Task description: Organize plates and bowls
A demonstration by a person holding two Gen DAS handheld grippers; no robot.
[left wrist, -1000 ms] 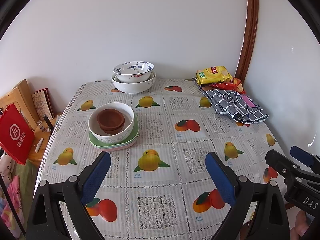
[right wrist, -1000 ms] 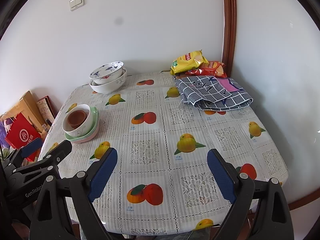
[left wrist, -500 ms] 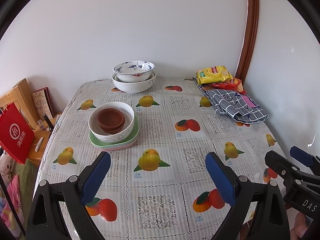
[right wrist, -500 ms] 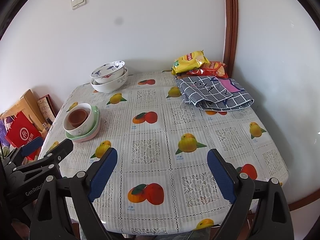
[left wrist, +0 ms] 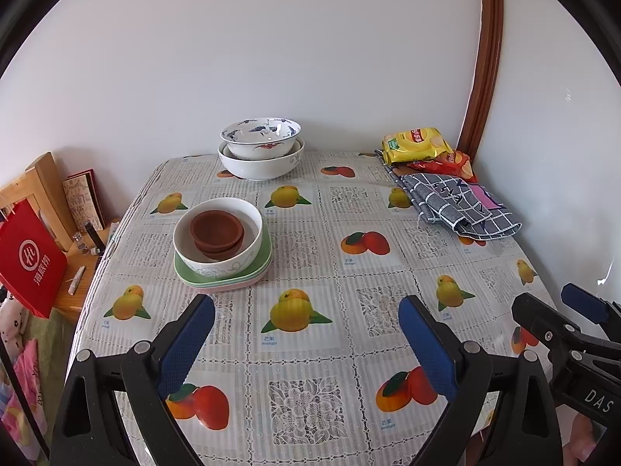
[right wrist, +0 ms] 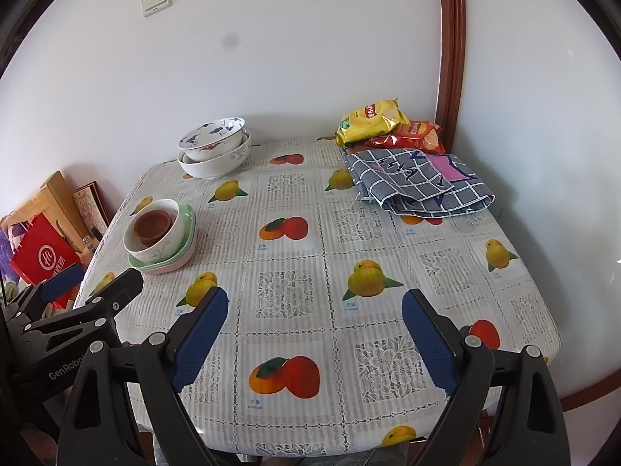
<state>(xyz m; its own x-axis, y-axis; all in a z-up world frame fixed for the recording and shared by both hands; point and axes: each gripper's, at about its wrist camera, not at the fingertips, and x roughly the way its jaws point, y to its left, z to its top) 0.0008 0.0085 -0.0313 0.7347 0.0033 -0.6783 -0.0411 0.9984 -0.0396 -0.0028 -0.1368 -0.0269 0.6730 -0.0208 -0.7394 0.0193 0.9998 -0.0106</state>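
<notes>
Left wrist, left gripper [left wrist: 306, 343] wide open, empty

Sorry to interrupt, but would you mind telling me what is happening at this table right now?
A person is tidying dishes with two handheld grippers. The left gripper and right gripper both hang open over the near part of the table, holding nothing. The brown bowls sit nested in a white bowl on stacked plates. Two patterned bowls are stacked by the wall.

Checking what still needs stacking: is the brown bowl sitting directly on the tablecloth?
No, the brown bowl sits inside the white bowl, which rests on the green plates.
</notes>
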